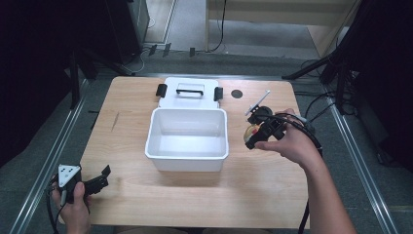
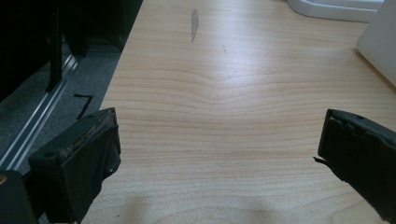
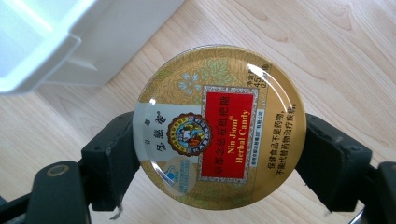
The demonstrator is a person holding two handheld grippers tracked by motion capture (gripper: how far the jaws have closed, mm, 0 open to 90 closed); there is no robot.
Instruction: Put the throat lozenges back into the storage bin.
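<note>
A round gold candy tin [image 3: 219,126] with a red label is clamped by its rim between the two black jaws of my right gripper [image 3: 219,158], lifted off the wood. In the high view the right gripper [image 1: 254,134] holds the tin [image 1: 251,130] just right of the open white box [image 1: 187,153]. The box's lid [image 1: 189,92], with a black handle and two black clips, lies flat behind it. My left gripper [image 1: 100,179] rests at the table's front left corner, and in the left gripper view its jaws [image 2: 219,154] stand wide apart over bare wood.
The wooden table [image 1: 146,195] has a small black round hole [image 1: 236,93] near its back edge. A corner of the white box [image 3: 56,42] sits close to the tin in the right gripper view. Dark stands and cables surround the table.
</note>
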